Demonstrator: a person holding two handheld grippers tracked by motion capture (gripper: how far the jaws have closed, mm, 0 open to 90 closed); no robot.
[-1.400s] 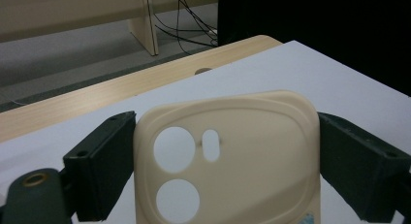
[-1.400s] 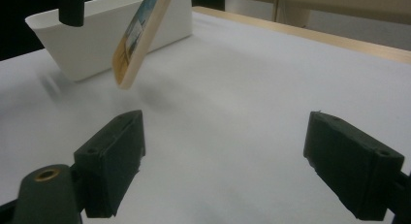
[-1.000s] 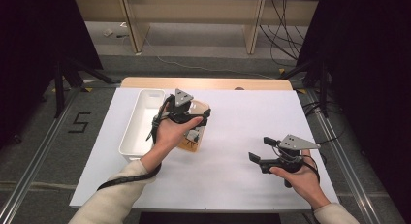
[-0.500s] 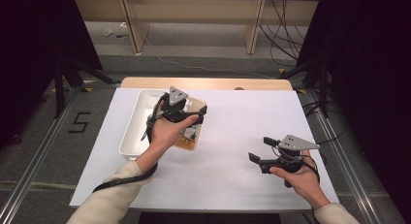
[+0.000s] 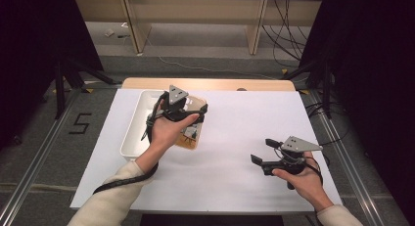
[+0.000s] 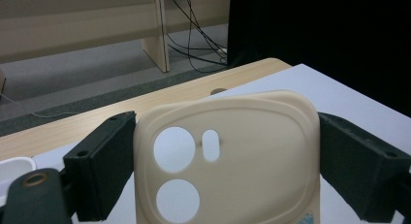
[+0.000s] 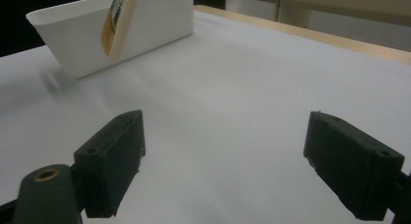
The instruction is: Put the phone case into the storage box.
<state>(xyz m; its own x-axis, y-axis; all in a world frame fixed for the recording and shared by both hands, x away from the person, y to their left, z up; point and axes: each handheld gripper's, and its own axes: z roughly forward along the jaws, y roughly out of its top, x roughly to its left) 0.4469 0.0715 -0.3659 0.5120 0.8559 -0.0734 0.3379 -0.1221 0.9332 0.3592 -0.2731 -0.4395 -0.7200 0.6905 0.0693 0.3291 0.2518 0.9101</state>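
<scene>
A beige phone case (image 6: pixel 228 156) with round camera holes stands upright between the jaws of my left gripper (image 6: pixel 225 151), which is shut on its two side edges. From above, the left gripper (image 5: pixel 195 114) holds the case (image 5: pixel 190 134) tilted over the right rim of a white tray (image 5: pixel 133 138). My right gripper (image 5: pixel 264 150) hovers low over the white table sheet at the right, open with nothing between its fingers. In the right gripper view (image 7: pixel 223 156) the case (image 7: pixel 116 20) hangs in front of the tray (image 7: pixel 155 20).
A white sheet (image 5: pixel 230 138) covers the table, with a wooden edge (image 5: pixel 210 84) at the far side. Cables trail on the floor beyond. Dark stands flank the table on both sides.
My left hand has shifted slightly left toward the tray, still carrying the phone case. The right hand has stayed where it was.
</scene>
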